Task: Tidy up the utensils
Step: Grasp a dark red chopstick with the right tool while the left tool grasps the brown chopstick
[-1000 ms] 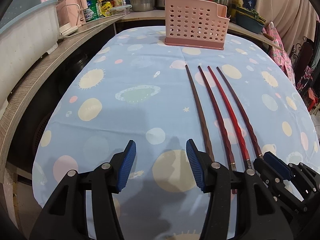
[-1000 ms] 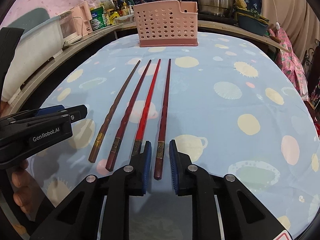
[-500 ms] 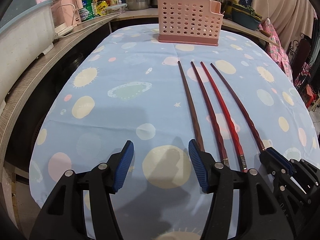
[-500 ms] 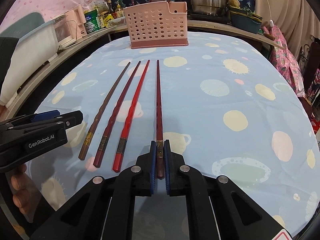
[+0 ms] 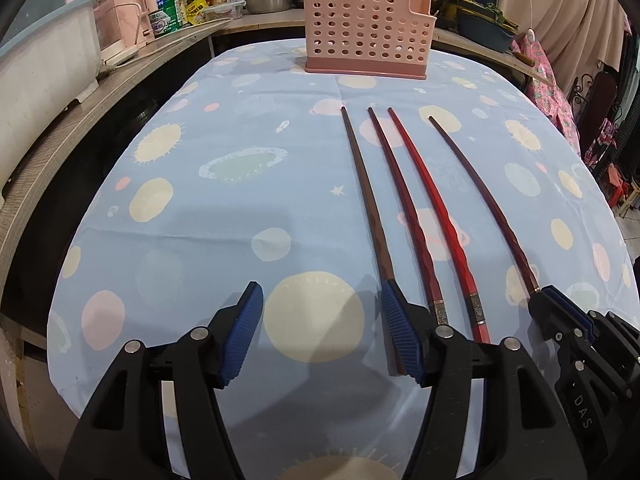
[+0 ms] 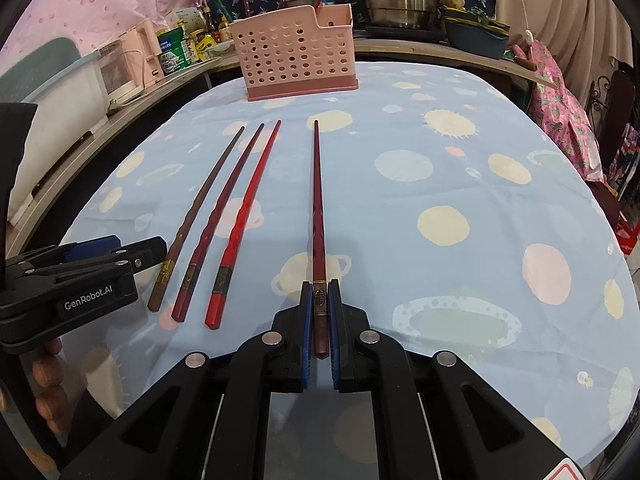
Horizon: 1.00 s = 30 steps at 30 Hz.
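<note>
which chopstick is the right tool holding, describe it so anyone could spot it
On the blue tablecloth, in front of the pink basket, four chopsticks lie side by side. It is the dark red chopstick on the right, set apart from the other three, the only one with its thick end clamped in the right tool.

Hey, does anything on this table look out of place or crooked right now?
Only one thing: the dark red chopstick sits apart from the three other chopsticks, gripped at its butt end by the right tongs. No spills or damage show. The pink basket stands upright.
</note>
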{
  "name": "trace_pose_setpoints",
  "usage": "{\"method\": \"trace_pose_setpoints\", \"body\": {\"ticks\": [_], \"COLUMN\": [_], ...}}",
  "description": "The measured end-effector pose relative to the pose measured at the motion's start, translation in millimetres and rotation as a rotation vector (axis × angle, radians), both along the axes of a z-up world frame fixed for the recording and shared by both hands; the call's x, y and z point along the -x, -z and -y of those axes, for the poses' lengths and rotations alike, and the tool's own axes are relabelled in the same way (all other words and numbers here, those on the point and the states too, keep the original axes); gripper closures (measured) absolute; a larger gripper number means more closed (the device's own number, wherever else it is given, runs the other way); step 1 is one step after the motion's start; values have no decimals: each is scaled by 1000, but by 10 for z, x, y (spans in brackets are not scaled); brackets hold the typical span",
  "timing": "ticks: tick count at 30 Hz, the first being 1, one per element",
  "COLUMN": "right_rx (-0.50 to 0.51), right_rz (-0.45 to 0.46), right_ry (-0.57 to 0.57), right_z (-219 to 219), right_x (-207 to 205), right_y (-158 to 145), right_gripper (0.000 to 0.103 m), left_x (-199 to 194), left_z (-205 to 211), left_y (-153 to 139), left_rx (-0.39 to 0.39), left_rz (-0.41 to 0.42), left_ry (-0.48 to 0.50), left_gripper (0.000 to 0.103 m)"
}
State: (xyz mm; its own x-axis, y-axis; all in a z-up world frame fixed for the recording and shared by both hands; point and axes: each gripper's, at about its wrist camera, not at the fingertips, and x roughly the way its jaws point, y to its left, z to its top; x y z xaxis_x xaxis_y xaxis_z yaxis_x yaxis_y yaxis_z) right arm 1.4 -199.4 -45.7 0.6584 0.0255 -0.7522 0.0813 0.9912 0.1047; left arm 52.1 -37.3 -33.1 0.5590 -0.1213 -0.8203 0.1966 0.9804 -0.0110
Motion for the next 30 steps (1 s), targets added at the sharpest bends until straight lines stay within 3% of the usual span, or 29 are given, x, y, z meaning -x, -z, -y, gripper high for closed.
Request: {"method": "trace_pose_setpoints", "body": {"ticks": [14, 23, 26, 30], "right_rx": [-11, -13, -14, -14], "right_rz": [2, 3, 2, 1], "right_ry": [1, 2, 1, 3], "right_z": [13, 13, 13, 11], "right_x": [7, 5, 7, 5], "right_y": [1, 5, 6, 6], "right_gripper": [96, 96, 96, 96], "left_x": [68, 82, 94, 89], "left_z": [45, 123, 123, 77], "left_y": [-65, 52, 58, 46], "left_rx": [59, 26, 9, 6], "left_rz": [-8, -24, -15, -12], "left_ry": [15, 32, 32, 31], "left_gripper": [43, 44, 47, 63]}}
